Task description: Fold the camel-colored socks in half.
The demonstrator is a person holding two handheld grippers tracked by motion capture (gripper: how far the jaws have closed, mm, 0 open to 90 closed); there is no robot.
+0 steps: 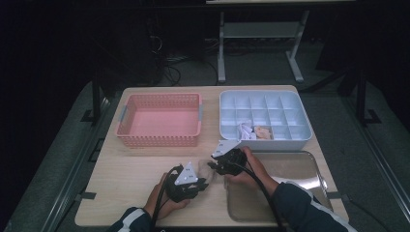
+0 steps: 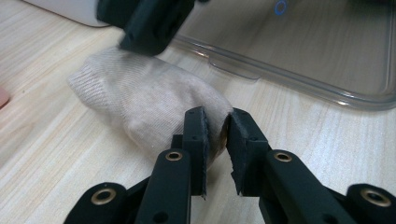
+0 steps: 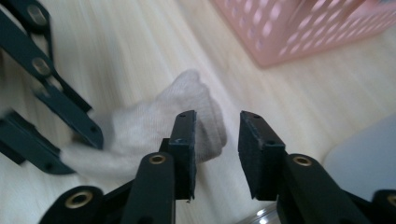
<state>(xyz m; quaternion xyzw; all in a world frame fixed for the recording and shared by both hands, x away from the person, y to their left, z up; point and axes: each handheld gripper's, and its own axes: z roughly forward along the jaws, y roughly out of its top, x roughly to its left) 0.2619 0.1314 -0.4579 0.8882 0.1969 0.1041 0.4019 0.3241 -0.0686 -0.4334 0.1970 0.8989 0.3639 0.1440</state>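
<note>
sock [image 2: 140,100] | beige knit, rolled | lying on wooden table [image 2: 42,154] | beside clear tray [image 2: 299,79]

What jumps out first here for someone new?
A beige sock lying on the wooden table, pinched at one end by the left claw while the right claw hangs open at its other end. Behind sit a pink basket at left and a white divided box at right, with a clear tray in front of the box.

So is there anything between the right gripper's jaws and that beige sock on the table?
Nothing visible. The right gripper has its open jaws at one end of the sock, while the left gripper pinches the other end.
</note>
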